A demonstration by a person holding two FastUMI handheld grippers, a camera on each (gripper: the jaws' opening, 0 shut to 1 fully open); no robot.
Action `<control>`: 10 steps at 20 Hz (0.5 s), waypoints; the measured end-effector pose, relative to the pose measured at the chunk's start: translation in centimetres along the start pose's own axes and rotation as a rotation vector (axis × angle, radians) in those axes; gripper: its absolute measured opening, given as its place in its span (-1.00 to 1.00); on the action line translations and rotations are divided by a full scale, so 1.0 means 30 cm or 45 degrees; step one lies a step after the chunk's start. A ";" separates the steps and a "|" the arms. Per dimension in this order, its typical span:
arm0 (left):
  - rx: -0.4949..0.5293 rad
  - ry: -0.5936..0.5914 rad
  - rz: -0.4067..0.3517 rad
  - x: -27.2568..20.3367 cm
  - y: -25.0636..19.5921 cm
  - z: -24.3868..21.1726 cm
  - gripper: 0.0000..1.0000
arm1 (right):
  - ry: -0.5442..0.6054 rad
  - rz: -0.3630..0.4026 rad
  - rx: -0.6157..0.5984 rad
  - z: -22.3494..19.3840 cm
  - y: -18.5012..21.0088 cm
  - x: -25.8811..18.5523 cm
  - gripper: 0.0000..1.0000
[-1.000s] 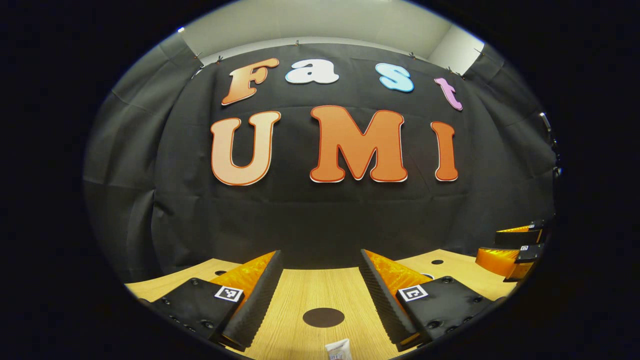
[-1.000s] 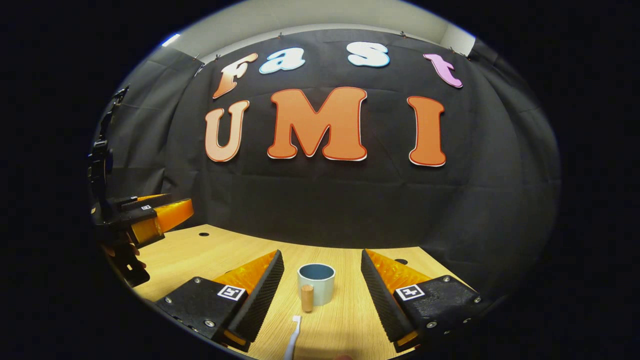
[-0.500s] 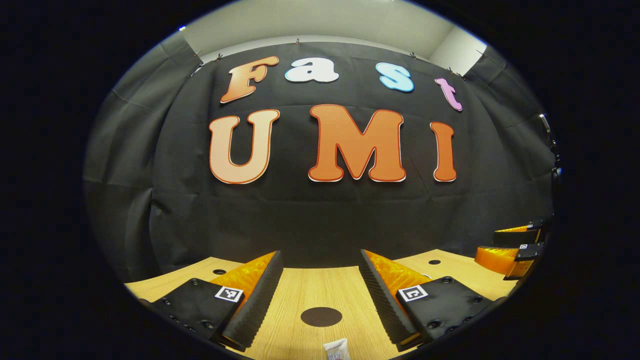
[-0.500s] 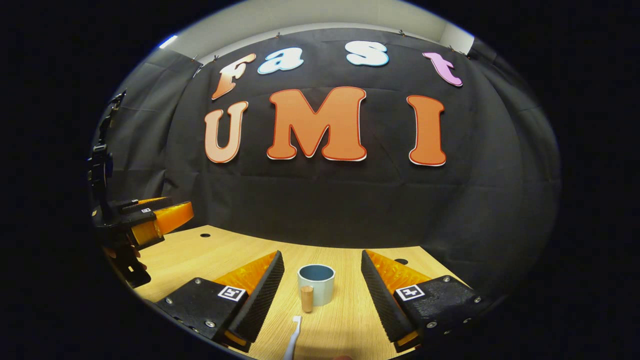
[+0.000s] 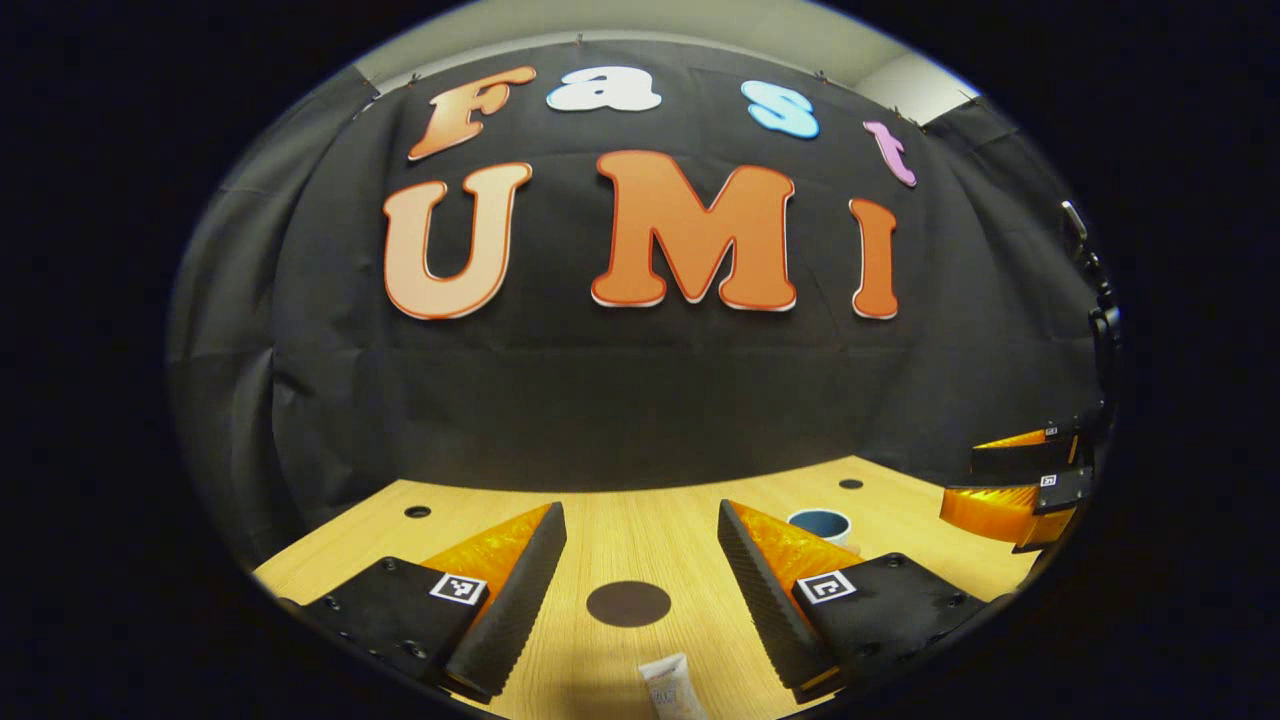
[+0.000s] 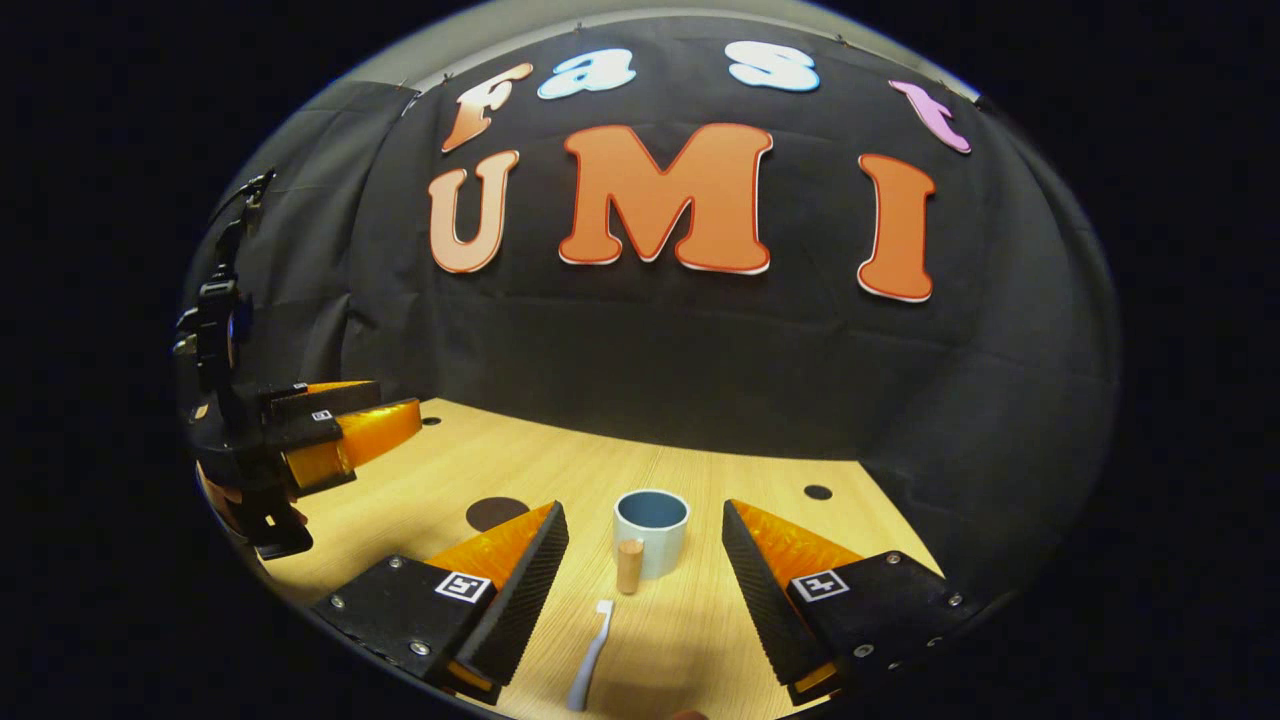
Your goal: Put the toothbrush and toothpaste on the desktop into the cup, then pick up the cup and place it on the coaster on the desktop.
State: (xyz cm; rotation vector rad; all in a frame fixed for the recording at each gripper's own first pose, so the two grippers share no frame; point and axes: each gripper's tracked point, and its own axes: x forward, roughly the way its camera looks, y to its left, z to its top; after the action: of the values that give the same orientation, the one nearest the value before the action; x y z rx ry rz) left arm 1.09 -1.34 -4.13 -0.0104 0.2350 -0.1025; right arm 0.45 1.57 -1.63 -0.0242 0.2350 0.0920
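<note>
In the right gripper view a pale blue cup (image 6: 651, 535) with a short wooden handle (image 6: 628, 566) stands on the wooden desktop (image 6: 520, 465), straight ahead between my fingers. A light toothbrush (image 6: 590, 655) lies nearer, head toward the cup. My right gripper (image 6: 642, 507) is open and holds nothing. In the left gripper view the dark round coaster (image 5: 628, 604) lies between my open left gripper's (image 5: 640, 510) fingers. A white toothpaste tube (image 5: 672, 685) lies just below it at the bottom edge. The cup (image 5: 819, 523) peeks out behind the right finger.
The coaster (image 6: 497, 513) lies left of the cup, partly behind my finger. The left gripper (image 6: 330, 440) hovers over the table's left side, a hand under it. The right gripper (image 5: 1020, 485) is at the far right. Small holes (image 5: 417, 511) dot the desktop, and black cloth bounds its far edge.
Both views have tipped downward, and more of the desktop shows. The cup has come into the left gripper view and the coaster into the right gripper view. Both grippers stay open.
</note>
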 end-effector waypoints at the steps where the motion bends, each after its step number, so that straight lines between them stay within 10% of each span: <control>1: -0.023 0.045 -0.029 0.010 -0.021 -0.040 0.94 | 0.058 0.022 0.020 -0.030 0.011 0.004 0.87; 10: -0.114 0.511 -0.097 0.019 -0.037 -0.351 0.94 | 0.499 0.054 0.100 -0.230 0.068 0.052 0.84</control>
State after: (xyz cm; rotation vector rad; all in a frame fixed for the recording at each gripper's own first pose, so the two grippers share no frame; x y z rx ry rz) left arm -0.90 -2.48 -14.48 -0.0881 0.6403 -0.1694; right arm 0.18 3.50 -8.73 0.0419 0.6305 0.1203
